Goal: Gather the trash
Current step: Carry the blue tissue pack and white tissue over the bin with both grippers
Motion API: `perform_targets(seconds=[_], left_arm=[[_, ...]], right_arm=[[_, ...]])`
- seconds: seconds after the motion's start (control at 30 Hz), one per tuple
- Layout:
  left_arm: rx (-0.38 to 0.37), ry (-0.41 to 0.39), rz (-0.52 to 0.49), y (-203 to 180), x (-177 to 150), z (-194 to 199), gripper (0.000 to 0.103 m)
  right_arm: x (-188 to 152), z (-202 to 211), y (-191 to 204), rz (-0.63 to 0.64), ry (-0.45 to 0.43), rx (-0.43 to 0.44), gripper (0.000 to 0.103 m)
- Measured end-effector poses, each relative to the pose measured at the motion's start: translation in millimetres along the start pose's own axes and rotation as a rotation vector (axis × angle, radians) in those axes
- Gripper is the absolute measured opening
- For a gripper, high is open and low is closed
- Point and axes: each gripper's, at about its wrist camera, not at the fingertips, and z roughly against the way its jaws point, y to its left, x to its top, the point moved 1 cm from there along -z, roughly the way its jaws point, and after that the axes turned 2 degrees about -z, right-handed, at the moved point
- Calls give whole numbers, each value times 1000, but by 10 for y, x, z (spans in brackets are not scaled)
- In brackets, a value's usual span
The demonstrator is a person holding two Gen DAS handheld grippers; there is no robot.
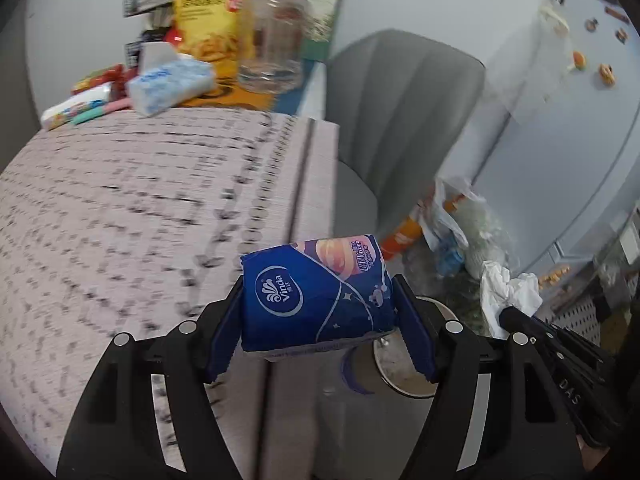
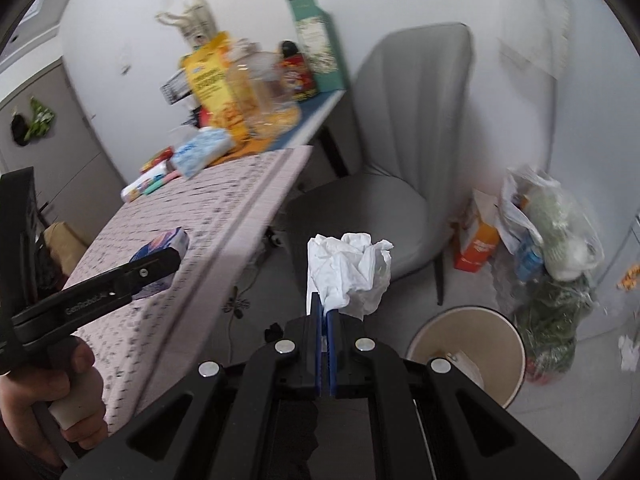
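The blue printed plastic tissue pack [image 1: 316, 296] sits clamped across its short sides between the left gripper [image 1: 318, 320]'s blue pads, held at the table's edge. It looks light and soft, with a slick wrapper that creases under the squeeze; a grip across the body, as here, should hold better than one on a loose flap. It carries a white round logo and a pink-orange picture on its upper end.

The crumpled white paper wad [image 2: 352, 272] is pinched at its lower corner by the right gripper [image 2: 325, 316], whose jaws are nearly closed on it. It is very light and limp, likely to tear or slip if only a thin fold is caught.

In the right wrist view, the round beige open-topped waste bin [image 2: 468, 344] stands on the floor at about four o'clock from the wad, well below it. The pink patterned tablecloth-covered table [image 2: 224, 208] lies at nine o'clock, and the grey upholstered chair [image 2: 404, 128] at twelve. A clear bag of rubbish [image 2: 556, 232] leans beyond the bin at two o'clock.
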Motion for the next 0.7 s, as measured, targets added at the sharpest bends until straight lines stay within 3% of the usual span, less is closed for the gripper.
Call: perform_targets(seconds=[0.3, 0.47, 0.53, 0.57, 0.6, 0.7], left_arm=[[-75, 84, -94, -617, -22, -514, 70], [-100, 141, -119, -856, -67, -836, 70], [-110, 160, -131, -941, -87, -949, 70], [-117, 169, -141, -1007, -103, -1019, 70], [-121, 177, -148, -1050, -114, -1068, 70], [-147, 214, -156, -1193, -153, -1254, 70]], right_arm=[[-124, -324, -839, -128, 44, -98, 3], [-184, -608, -1250, -184, 86, -111, 7], [-220, -696, -1398, -208, 94, -117, 24], [-238, -715, -1499, -234, 80, -112, 48], [-257, -710, -1572, -255, 62, -109, 56], [-314, -709, -1741, -283, 59, -115, 55]])
